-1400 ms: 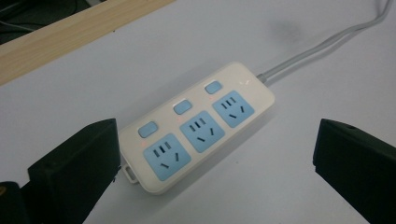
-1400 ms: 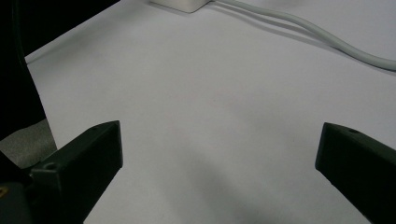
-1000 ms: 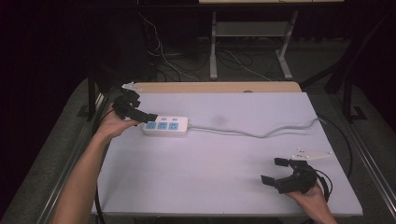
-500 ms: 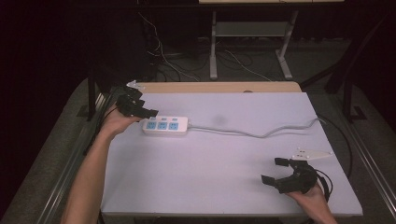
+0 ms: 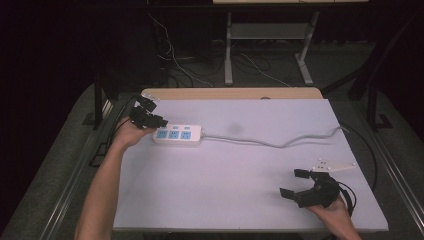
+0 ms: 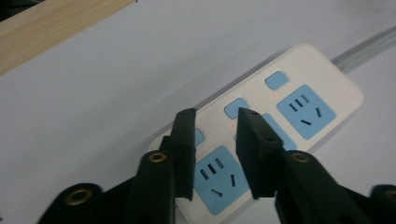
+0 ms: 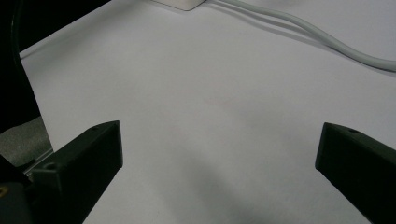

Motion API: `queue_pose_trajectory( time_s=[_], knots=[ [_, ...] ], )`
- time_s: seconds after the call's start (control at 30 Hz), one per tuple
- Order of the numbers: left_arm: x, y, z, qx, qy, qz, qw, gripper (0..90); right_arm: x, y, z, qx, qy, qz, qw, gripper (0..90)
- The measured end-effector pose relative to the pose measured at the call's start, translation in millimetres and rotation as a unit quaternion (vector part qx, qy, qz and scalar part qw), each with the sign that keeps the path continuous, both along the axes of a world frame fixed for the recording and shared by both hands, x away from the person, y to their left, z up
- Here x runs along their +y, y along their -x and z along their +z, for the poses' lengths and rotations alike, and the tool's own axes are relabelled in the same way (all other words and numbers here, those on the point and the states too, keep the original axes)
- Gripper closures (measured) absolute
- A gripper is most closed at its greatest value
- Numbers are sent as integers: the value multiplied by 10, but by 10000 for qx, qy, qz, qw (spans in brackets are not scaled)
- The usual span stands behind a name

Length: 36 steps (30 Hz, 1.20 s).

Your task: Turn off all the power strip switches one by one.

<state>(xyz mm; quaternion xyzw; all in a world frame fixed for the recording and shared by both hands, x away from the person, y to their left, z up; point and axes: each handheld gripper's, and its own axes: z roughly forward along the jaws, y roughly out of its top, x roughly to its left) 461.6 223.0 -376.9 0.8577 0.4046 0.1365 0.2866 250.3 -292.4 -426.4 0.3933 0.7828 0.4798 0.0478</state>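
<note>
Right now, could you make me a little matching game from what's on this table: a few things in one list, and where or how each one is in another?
Things:
1. white power strip with blue sockets
2. grey cable
3. left gripper
4. right gripper

States:
A. jaws wide apart, over bare tabletop
B. runs toward the table's right edge
C. jaws nearly together over the blue buttons
D. lies flat near the far left corner

Pairs: 1-D, 2-B, 3-C, 4-A

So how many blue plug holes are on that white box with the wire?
3. On the power strip, one blue socket sits at the end by the left gripper, one in the middle, one nearest the cable. In the left gripper view the jaws partly hide the middle one.
</note>
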Motion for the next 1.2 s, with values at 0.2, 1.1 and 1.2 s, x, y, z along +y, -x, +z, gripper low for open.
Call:
queue_pose_trajectory(
  time_s=[0.2,1.1,1.2],
  knots=[
    [10,-55,-97,29,35,117,9999,812,1,-2,-8,-8,23,12,10000,5],
    [168,-122,-354,194,752,736,9943,889,-8,9,-6,-50,87,-25,9999,5],
    [144,-126,-360,178,789,688,9943,889,-9,9,-7,-46,91,-24,9999,5]
  ],
)
